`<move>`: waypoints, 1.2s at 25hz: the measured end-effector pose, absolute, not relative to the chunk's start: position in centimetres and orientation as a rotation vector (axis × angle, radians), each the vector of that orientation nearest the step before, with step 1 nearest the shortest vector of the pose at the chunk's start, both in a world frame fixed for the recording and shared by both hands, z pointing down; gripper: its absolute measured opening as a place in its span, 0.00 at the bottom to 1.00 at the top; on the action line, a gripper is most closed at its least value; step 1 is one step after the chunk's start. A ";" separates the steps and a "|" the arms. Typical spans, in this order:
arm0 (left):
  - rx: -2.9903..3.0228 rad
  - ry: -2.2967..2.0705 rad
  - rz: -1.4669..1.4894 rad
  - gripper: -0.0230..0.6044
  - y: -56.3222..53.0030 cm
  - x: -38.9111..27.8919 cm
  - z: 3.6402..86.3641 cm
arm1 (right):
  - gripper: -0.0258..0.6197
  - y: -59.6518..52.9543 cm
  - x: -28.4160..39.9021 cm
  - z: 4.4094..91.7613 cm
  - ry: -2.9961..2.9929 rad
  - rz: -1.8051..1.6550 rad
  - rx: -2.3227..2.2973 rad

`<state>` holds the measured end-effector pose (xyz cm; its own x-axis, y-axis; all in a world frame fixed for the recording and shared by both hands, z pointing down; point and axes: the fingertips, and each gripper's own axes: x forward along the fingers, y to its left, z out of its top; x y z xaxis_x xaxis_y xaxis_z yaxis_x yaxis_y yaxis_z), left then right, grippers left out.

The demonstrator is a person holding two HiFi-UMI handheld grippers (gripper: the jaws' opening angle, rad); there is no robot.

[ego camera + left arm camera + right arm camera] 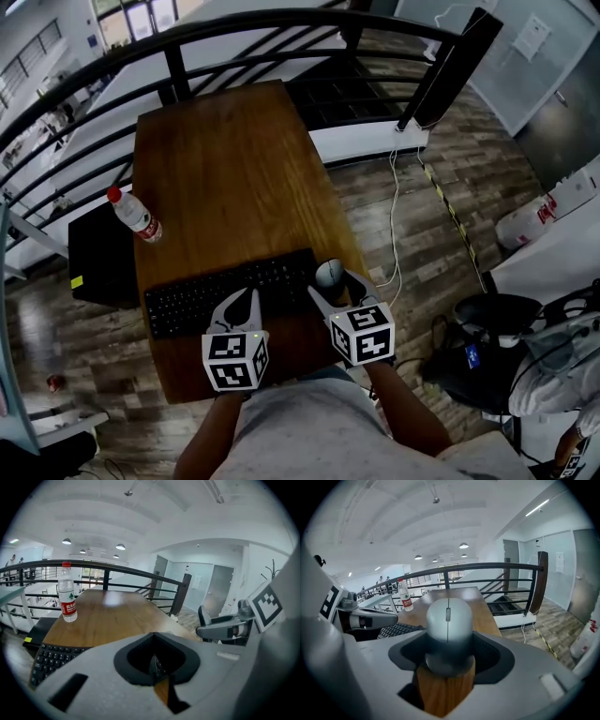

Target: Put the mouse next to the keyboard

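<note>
Table (234, 169): wooden and long, running away from you toward a dark railing (281, 28). Only your head view takes in the whole top.
Keyboard (225, 291): black, lying across the near end. Your left gripper view catches only its left keys.
Left tongs (246, 302): above the keyboard's middle, pressed together and holding nothing (their own view shows a thin slit of wood).
Right tongs (333, 283): pinching the mouse by its flanks. The right gripper view shows this, while the head view only shows tips either side.
Bottle (134, 215): clear with a red cap, upright near the table's left edge, well apart from the keyboard.
Mouse (449, 625): grey, just beside the keyboard's right end. You cannot tell whether it is on the wood or just above it.
</note>
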<state>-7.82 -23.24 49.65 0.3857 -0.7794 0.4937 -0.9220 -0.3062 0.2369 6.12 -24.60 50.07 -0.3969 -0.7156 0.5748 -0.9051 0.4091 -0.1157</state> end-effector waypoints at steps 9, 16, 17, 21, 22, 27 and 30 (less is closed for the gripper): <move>2.110 -1.517 0.401 0.03 -25.8 -5.8 50.0 | 0.51 -27.9 9.3 52.1 -2.208 0.619 1.299; 2.083 -1.539 0.399 0.03 -26.8 -5.1 50.8 | 0.51 -29.0 11.2 55.7 -2.092 0.679 1.267; 2.080 -1.540 0.400 0.03 -26.8 -5.1 50.9 | 0.51 -29.0 11.4 56.2 -2.075 0.689 1.260; 2.068 -1.543 0.413 0.03 -26.9 -5.1 51.3 | 0.51 -29.3 11.7 57.8 -2.030 0.717 1.240; 2.065 -1.544 0.417 0.03 -26.8 -5.1 51.3 | 0.51 -29.4 11.8 58.2 -2.022 0.722 1.240; 2.054 -1.549 0.426 0.03 -26.7 -5.6 51.6 | 0.51 -29.7 12.1 59.4 -1.956 0.771 1.253; 2.049 -1.550 0.428 0.03 -26.8 -5.9 51.7 | 0.51 -29.8 12.4 59.9 -1.910 0.807 1.267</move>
<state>-5.94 -26.79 51.68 0.2911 -0.7866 0.5446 -0.9545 -0.2006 0.2204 12.37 -29.77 59.93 -0.2794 -0.5032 0.8178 -0.9371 0.3285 -0.1181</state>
